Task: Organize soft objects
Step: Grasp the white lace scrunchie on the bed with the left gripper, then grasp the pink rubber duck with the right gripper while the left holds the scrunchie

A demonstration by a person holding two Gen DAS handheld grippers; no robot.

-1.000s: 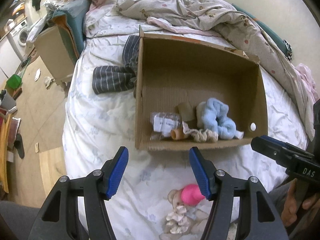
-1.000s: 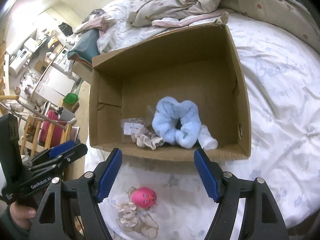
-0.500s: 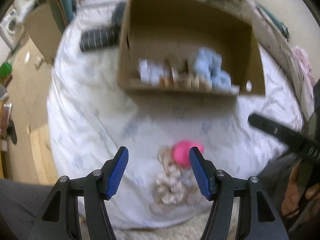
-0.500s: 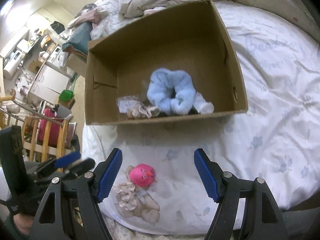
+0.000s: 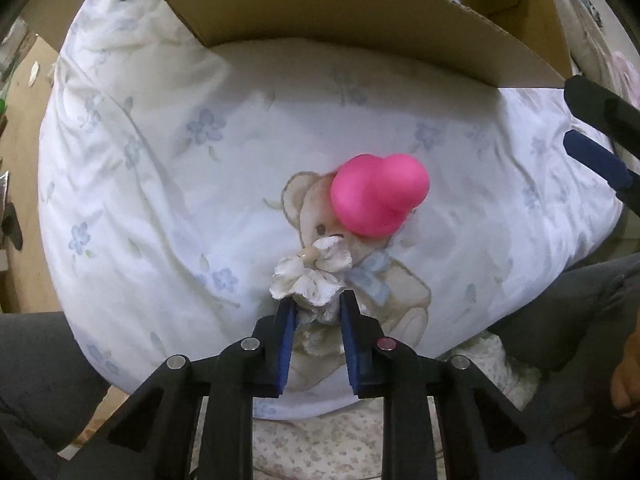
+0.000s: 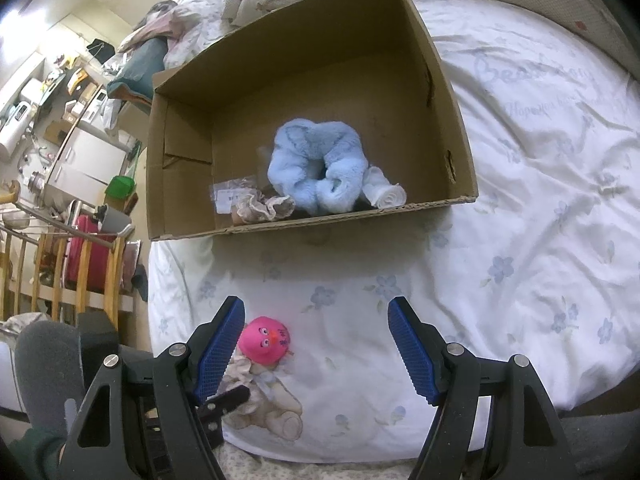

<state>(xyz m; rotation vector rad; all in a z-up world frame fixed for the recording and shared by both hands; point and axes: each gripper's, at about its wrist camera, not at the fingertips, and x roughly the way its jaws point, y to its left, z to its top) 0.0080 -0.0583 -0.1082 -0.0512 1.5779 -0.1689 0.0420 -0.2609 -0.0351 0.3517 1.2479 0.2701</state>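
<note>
Cream ruffled scrunchie (image 5: pixel 310 276), lower centre of the left wrist view: pinched at its near end between the blue pads of the left gripper (image 5: pixel 316 322), which are drawn in close on the fabric. It rests on the white floral duvet (image 5: pixel 160 160), over a printed teddy bear, not yet lifted as far as can be judged.

Pink squishy toy (image 5: pixel 380 194), centre of the same view: lies on the duvet just beyond the scrunchie, apparently touching or nearly so; not held.

Right gripper (image 6: pixel 316 344), lower centre of the right wrist view: pads spread wide, holding nothing, hovering above the duvet with the pink toy (image 6: pixel 264 346) just beside its left pad.

Cardboard box (image 6: pixel 460 160), upper centre of the right view: open-topped, on the bed. Contents: light blue fluffy scrunchie (image 6: pixel 316 164), white rolled cloth (image 6: pixel 384 192), a second ruffled beige scrunchie (image 6: pixel 264 208), small clear packet (image 6: pixel 228 196).

Progress, as judged: several soft items are already boxed; two remain outside, one of them gripped.

Obstructions: the box's near wall stands between the held scrunchie and the interior and must be cleared from above; the pink toy sits close to the lifting path.

Surroundings: rumpled bedding behind the box, cluttered room at upper left of the right view.
</note>
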